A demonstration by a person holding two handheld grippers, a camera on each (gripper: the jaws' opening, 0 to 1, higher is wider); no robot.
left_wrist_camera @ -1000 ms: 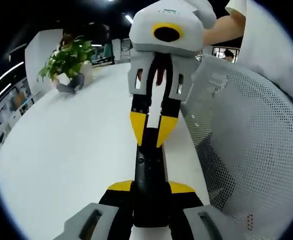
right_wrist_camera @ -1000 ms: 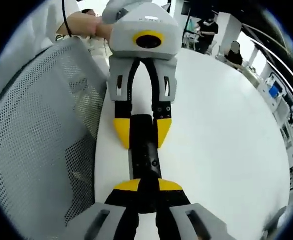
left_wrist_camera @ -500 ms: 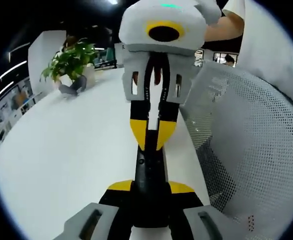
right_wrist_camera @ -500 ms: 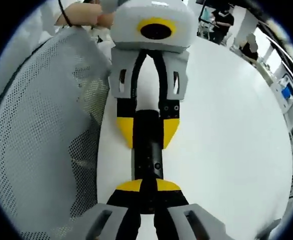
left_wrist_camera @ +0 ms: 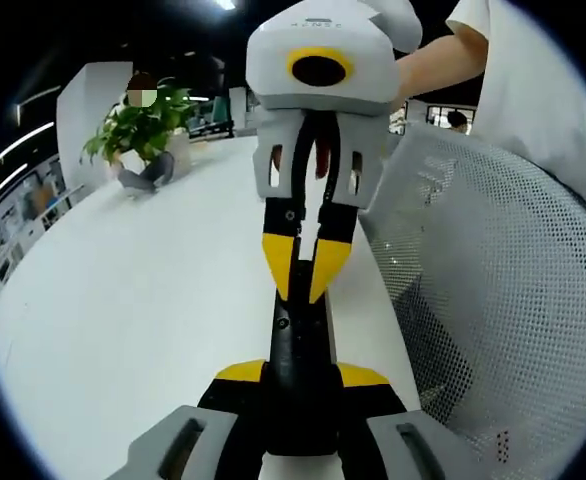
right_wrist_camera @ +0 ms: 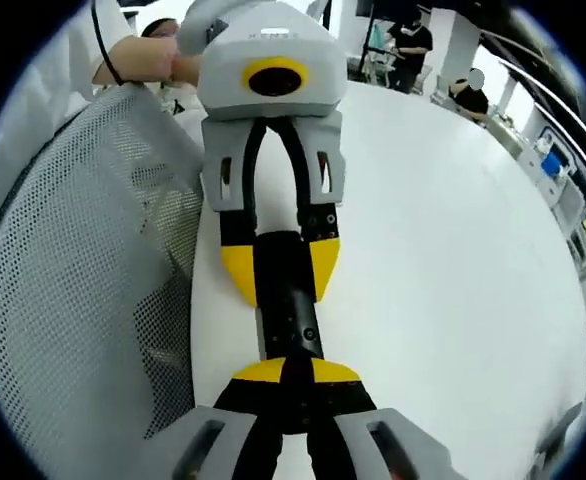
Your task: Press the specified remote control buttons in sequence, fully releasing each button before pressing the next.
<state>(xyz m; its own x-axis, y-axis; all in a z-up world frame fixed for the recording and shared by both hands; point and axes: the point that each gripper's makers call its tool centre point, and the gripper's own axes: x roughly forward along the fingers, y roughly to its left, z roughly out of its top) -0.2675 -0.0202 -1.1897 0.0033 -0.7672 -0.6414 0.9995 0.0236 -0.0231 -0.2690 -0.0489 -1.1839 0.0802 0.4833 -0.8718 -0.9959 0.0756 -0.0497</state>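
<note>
In my left gripper view, nearest to me, the left gripper (left_wrist_camera: 301, 385) is clamped on the near end of the black remote control (left_wrist_camera: 300, 340), its yellow-tipped jaws on both sides of it. The remote control is a long narrow bar running away from me above the white desk (left_wrist_camera: 133, 300). At its far end the right gripper (left_wrist_camera: 303, 268) comes from the opposite side; its yellow tips are drawn nearly together over the top face of the remote control, but I cannot tell if they truly touch a button. Further on this view gives a potted plant (left_wrist_camera: 138, 125) at the far desk edge, and on the right a white mesh chair back (left_wrist_camera: 503, 290) with a person's forearm (left_wrist_camera: 433, 65) above it.

My right gripper view gives the reverse. Here the right gripper (right_wrist_camera: 288, 395) is nearest, jaws almost closed with their tips on the remote control (right_wrist_camera: 285, 315), and the left gripper (right_wrist_camera: 278, 268) at the far end has its jaws on both sides of the bar. The mesh chair back (right_wrist_camera: 83, 300) is on the left now, a hand (right_wrist_camera: 178, 68) holds the far gripper, and far behind I see standing people (right_wrist_camera: 405, 45) instead of the plant
</note>
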